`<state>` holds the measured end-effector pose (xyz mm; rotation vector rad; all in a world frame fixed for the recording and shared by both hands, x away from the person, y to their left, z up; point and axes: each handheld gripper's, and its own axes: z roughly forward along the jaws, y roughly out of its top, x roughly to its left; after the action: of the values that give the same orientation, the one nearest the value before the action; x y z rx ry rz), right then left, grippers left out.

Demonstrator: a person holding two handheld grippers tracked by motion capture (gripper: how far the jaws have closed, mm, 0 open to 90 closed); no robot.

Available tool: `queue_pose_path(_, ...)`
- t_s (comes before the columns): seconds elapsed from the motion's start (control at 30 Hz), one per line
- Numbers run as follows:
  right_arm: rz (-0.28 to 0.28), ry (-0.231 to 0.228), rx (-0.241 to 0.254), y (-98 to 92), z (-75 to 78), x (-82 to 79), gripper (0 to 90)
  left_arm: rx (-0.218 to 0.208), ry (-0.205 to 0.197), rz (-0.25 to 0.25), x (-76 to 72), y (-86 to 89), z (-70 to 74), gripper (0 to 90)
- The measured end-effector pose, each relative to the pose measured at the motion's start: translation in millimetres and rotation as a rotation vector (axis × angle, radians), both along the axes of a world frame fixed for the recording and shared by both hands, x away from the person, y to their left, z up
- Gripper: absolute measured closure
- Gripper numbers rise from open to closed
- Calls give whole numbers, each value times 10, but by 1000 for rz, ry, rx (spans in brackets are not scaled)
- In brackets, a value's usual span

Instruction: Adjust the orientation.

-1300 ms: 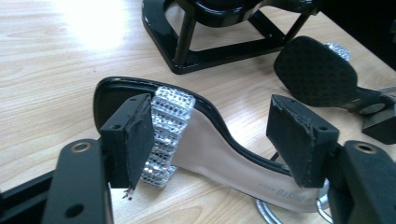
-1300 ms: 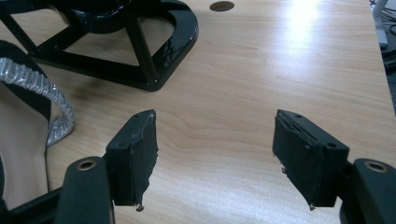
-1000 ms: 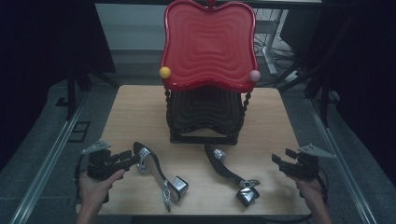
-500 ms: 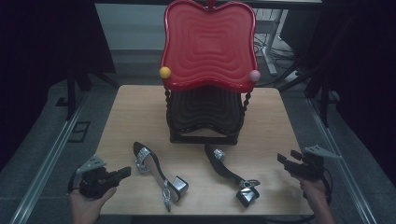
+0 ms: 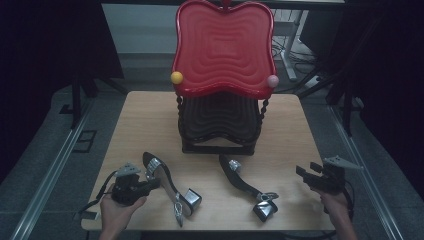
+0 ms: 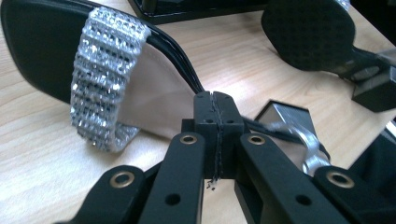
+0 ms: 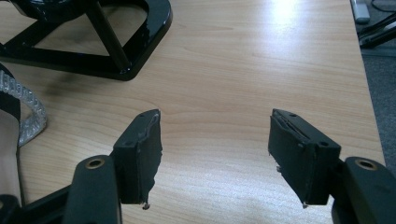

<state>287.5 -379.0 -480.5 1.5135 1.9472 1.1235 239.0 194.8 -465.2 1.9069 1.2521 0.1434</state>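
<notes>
Two black heeled sandals with silver glitter straps lie on the wooden table [image 5: 150,115]. The left sandal [image 5: 167,182] lies on its side, and its glitter strap [image 6: 105,79] is close in the left gripper view. My left gripper [image 5: 152,184] is shut, its pads pressed together right at the edge of this sandal's sole [image 6: 177,51]. Whether anything thin is caught between them I cannot tell. The right sandal [image 5: 247,185] lies toward the middle front. My right gripper [image 5: 302,172] is open over bare wood to the right of it, nothing between its fingers [image 7: 140,149].
A two-tier rack stands at the table's back middle, with a red wavy top tray [image 5: 224,50], a black lower tier [image 5: 220,122] and a black base frame [image 7: 140,42]. A yellow ball [image 5: 176,77] and a pink ball [image 5: 272,81] sit at the tray's corners.
My left gripper dropped back toward the front edge, then came right again to the left sandal's sole. The right gripper has barely shifted. Both sandals lie as before.
</notes>
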Motion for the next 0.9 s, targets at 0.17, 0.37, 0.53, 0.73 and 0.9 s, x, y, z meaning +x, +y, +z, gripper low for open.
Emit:
queue_pose_path(0.17,-4,12,0,-7,-17,6,347,-31,30,6,166,-47,-23,900)
queue_pose_path(0.37,-8,20,-1,-7,-32,9,348,15,61,-4,333,-175,-108,900)
queue_pose_path(0.53,-9,20,2,-5,-30,10,347,11,72,-10,449,-281,-117,900)
queue_pose_path(0.73,-8,26,0,-5,-44,12,347,-3,89,-4,541,-348,-148,900)
queue_pose_path(0.9,-9,27,-2,-11,-45,13,347,-1,80,-20,563,-423,-89,900)
